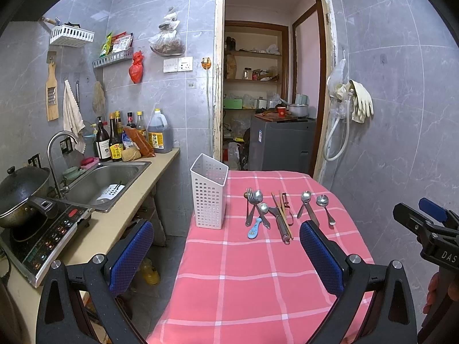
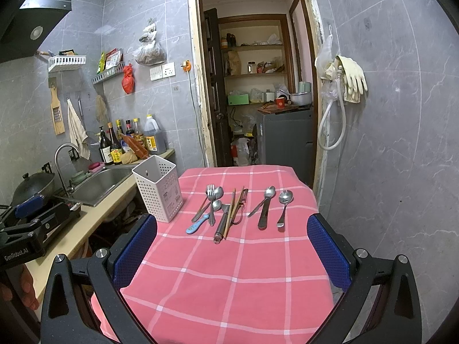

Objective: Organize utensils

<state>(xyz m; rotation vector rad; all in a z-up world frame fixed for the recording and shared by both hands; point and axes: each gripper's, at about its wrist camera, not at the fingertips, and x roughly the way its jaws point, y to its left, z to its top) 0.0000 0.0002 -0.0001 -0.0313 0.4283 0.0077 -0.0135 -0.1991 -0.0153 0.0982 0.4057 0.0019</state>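
A white perforated utensil holder (image 1: pixel 210 193) (image 2: pixel 159 187) stands empty at the table's far left corner. Several utensils lie in a row on the pink checked cloth (image 1: pixel 243 281) (image 2: pixel 229 272): a fork (image 1: pixel 249 200) (image 2: pixel 210 193), spoons (image 1: pixel 323 202) (image 2: pixel 285 199), a blue-handled spoon (image 1: pixel 255 229) (image 2: pixel 197 225), a peeler (image 1: pixel 282 226) (image 2: pixel 221 225) and chopsticks (image 1: pixel 284 212) (image 2: pixel 233 209). My left gripper (image 1: pixel 226 253) is open and empty, well short of the utensils. My right gripper (image 2: pixel 232 250) is open and empty too, also short of them.
A counter at the left holds a steel sink (image 1: pixel 106 182) (image 2: pixel 100 185), bottles (image 1: pixel 114 140), an induction hob (image 1: pixel 43 238) and a wok (image 1: pixel 21 192). An open doorway (image 1: pixel 272 86) with a grey appliance (image 2: pixel 287 134) is behind the table. A tiled wall (image 2: pixel 401 143) is at the right.
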